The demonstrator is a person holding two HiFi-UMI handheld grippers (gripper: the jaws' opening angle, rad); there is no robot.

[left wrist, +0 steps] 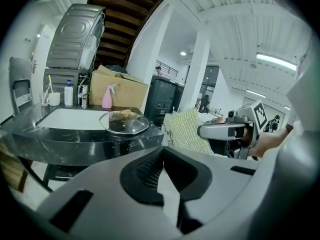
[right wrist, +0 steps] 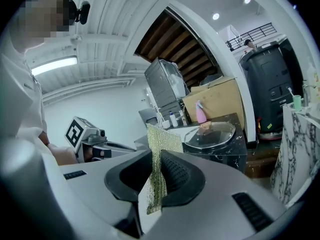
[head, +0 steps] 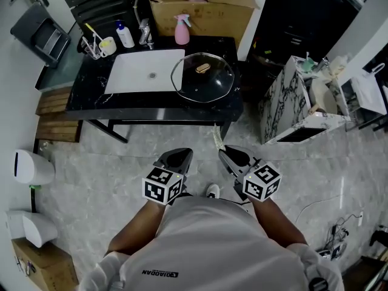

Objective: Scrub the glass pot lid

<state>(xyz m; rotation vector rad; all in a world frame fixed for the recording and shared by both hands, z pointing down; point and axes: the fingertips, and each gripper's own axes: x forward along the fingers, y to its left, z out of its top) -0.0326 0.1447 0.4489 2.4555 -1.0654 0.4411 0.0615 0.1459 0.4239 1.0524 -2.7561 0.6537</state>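
The glass pot lid lies on the black counter, overlapping the right rim of the white sink; it has a tan knob on top. It also shows in both gripper views, lid and lid, well ahead of the jaws. My right gripper is shut on a yellow-green scouring pad, which sticks up between the jaws. The pad hangs beside the right gripper. My left gripper is shut with nothing in it. Both grippers are held in front of the person's body, apart from the counter.
Along the back of the counter stand a pink spray bottle, a faucet, a soap bottle and a cup with brushes. A cardboard box stands behind. A marble-patterned cabinet stands to the right.
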